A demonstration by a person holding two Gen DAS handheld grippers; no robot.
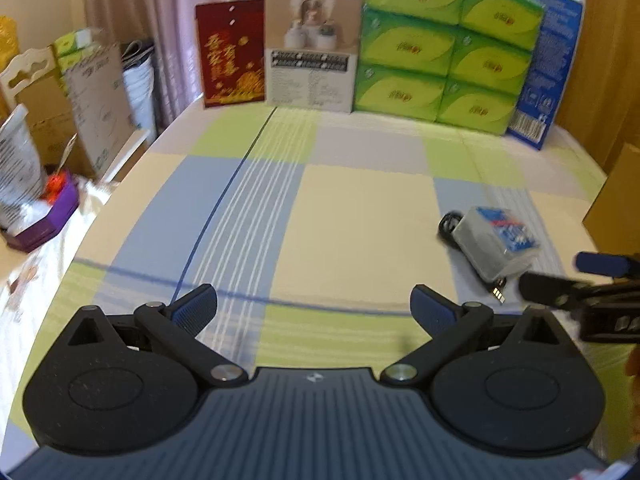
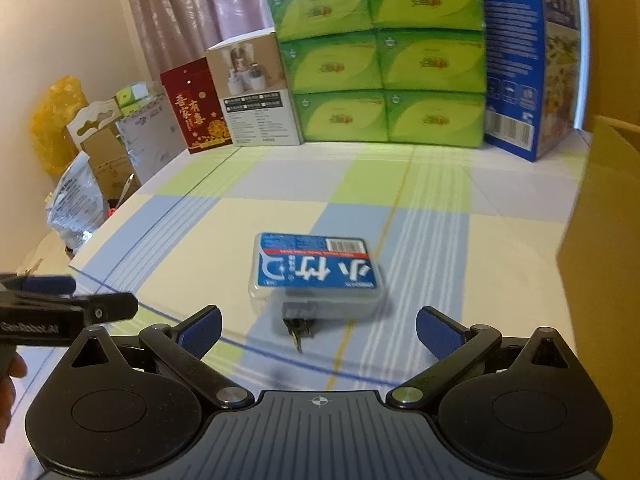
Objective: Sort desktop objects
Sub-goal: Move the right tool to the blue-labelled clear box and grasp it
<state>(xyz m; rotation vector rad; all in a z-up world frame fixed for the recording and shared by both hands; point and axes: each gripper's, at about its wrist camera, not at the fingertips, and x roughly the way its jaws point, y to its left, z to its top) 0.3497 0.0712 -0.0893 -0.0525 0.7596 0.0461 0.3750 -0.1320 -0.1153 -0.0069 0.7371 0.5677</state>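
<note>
Two handheld claws hover over a desk covered in a checked cloth of pale yellow, blue and green. In the right wrist view, the right claw stands wide, holding nothing, its blue-padded fingers spread apart. Straight ahead at 12 o'clock, just beyond the fingertips, a clear plastic box with a blue label lies flat on the cloth. A black cable sticks out from under its near edge, its plug pointing toward the camera. The left claw is also wide and empty; in the left wrist view the box sits at 2 o'clock, with the cable curling out on both sides of it. Along the far edge of the desk stand a red card, a white carton, stacked green tissue packs and a blue box. A brown cardboard box rises at 3 o'clock.
</note>
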